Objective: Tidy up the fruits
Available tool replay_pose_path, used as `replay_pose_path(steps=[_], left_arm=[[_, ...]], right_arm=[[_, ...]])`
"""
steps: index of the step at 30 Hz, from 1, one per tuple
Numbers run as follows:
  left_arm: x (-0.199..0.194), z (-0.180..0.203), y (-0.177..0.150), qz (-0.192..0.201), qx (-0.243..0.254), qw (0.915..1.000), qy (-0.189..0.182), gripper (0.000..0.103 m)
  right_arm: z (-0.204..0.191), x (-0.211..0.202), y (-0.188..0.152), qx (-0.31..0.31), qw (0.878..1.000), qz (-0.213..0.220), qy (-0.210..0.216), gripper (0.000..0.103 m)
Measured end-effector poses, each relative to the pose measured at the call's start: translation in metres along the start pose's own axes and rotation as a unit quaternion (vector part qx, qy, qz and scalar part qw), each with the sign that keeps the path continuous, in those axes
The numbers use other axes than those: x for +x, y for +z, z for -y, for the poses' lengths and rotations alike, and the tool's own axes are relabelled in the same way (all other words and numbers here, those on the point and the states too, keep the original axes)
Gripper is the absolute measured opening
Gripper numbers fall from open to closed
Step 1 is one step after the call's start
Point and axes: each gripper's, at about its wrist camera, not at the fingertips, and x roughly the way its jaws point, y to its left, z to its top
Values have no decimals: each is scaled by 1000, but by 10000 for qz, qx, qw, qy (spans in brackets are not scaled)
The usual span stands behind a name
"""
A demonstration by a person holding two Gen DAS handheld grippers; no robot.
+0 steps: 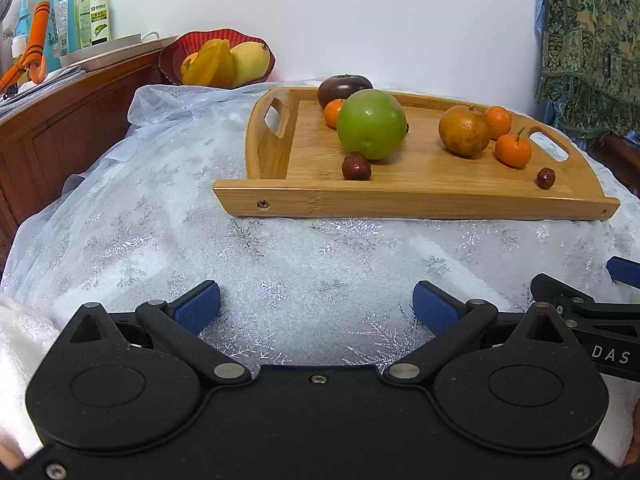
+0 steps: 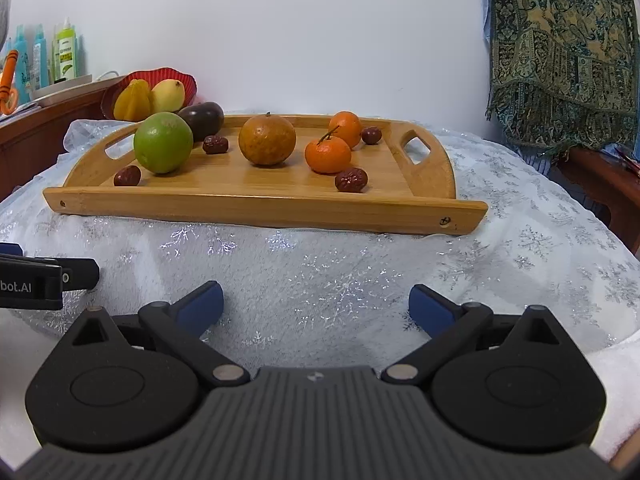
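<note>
Green apple [image 2: 163, 142]; red bowl [image 1: 188, 40]; snowflake-patterned cloth [image 2: 320, 272]; blue-tipped claw [image 2: 316, 308]

A row of spray bottles [image 1: 68, 16] stood on the wooden cabinet [image 1: 60, 128]; well right of it, a patterned shawl [image 2: 560, 52] hung.

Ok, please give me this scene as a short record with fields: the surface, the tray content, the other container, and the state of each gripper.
surface: table under a white snowflake cloth
tray: wooden tray with handle cut-outs, resting on the cloth
tray content: green fruit, brownish orange, dark purple fruit, small tangerines, red dates
other container: red bowl of yellow fruit, behind the tray
left gripper: open, empty, short of the tray
right gripper: open, empty, short of the tray
</note>
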Motion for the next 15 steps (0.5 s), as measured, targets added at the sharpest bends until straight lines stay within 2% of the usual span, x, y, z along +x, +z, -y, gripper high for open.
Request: replay_pose_path(steps=[15], left_arm=[[2,-2,1,-50,-43,10000,-37,103]], right_arm=[[-1,1,-1,-33,10000,12,6,103]])
